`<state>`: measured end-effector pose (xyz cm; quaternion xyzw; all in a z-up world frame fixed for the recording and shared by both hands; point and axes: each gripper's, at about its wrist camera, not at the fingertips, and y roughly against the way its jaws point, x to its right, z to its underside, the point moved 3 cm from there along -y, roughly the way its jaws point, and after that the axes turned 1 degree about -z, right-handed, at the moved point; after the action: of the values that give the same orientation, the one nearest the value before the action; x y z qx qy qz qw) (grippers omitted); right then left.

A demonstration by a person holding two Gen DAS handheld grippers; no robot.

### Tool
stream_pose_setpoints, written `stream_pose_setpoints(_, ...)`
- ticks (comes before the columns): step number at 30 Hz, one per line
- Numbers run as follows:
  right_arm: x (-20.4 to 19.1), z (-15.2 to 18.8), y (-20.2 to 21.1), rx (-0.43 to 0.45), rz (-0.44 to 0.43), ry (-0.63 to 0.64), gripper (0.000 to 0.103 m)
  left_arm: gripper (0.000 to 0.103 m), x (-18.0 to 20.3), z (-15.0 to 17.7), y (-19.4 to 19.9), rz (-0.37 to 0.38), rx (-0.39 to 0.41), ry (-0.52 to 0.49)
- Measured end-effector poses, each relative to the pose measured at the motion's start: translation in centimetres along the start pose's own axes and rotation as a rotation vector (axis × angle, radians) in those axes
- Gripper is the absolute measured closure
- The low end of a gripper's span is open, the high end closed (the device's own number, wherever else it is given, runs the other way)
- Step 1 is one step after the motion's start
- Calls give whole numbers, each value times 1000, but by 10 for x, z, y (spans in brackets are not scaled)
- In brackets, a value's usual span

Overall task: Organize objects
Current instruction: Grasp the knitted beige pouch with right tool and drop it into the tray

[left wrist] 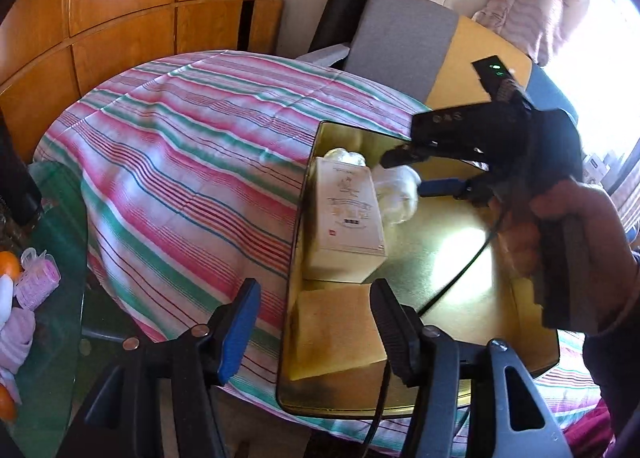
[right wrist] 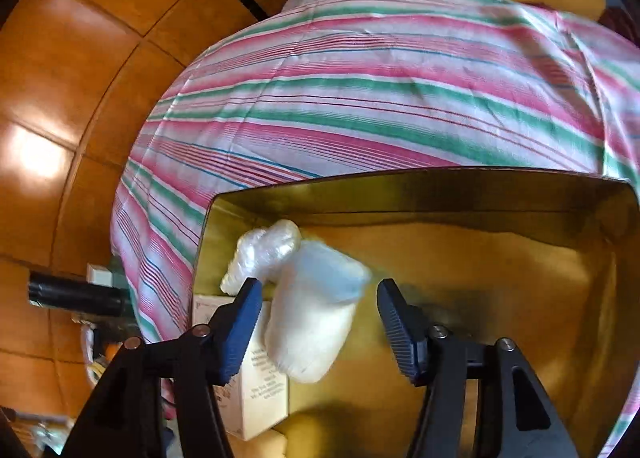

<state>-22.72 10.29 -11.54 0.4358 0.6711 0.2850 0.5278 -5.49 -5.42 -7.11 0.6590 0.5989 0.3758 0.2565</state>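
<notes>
Gold tin (right wrist: 480, 194) is seen on the striped cloth (left wrist: 180, 146), already packed with a white box (left wrist: 348, 214), a tan block (left wrist: 336, 330) and plastic bags (right wrist: 312, 310). Right gripper (right wrist: 318, 322) is angled down, jaws apart, seemingly just clear of a bag; left gripper (left wrist: 316, 322) is open over the tin's edge.
</notes>
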Motion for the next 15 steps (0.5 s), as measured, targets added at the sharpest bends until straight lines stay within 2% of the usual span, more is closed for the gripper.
stream_pose_setpoints(5, 0, 11, 22, 47, 3, 63, 41, 48, 0, -1, 2, -16, 11, -7)
stream_pose_setpoints(15, 19, 49, 99, 209, 73, 204, 19, 48, 6, -4, 5, -28, 18, -7)
